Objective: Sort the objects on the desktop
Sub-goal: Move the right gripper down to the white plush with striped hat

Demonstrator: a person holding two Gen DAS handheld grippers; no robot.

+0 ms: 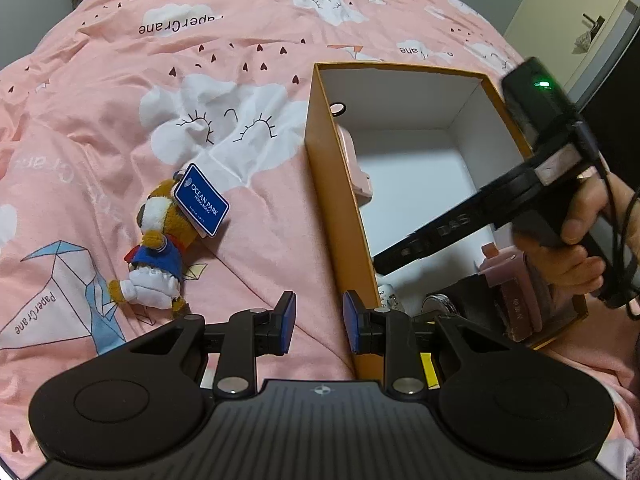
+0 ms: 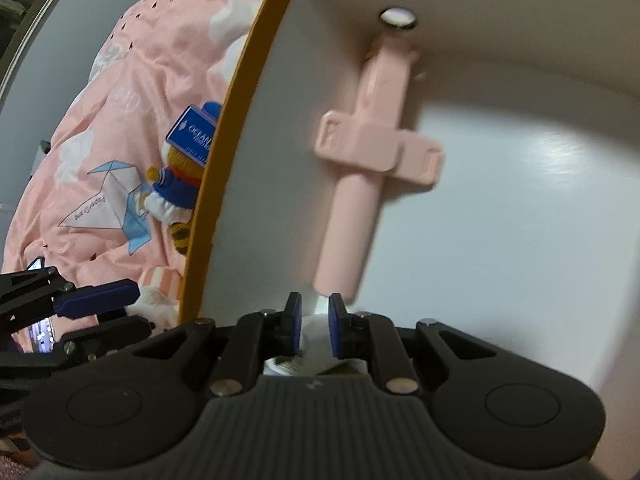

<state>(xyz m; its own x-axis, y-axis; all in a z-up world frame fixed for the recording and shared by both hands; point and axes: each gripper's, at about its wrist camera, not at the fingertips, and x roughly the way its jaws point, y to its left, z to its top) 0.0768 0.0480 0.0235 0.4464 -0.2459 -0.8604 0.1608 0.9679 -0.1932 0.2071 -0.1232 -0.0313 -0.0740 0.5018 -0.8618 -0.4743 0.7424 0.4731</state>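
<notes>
Jaws of right gripper (image 2: 311,322) around half-hidden white object (image 2: 316,338)

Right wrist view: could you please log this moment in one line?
right gripper: in orange box, shut on white item | left gripper: open, over bedding | plush toy: outside box

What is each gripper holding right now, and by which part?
Left gripper: nothing between its pads. Right gripper: something white sits between its pads inside the box; what it is and which part cannot be told.

Open bedspread (image 1: 248,32) is lying clear beyond the plush toy (image 1: 160,248) — the box wall (image 1: 336,208) is blocking the way right — a pink stick (image 2: 372,152) is crowding inside.
</notes>
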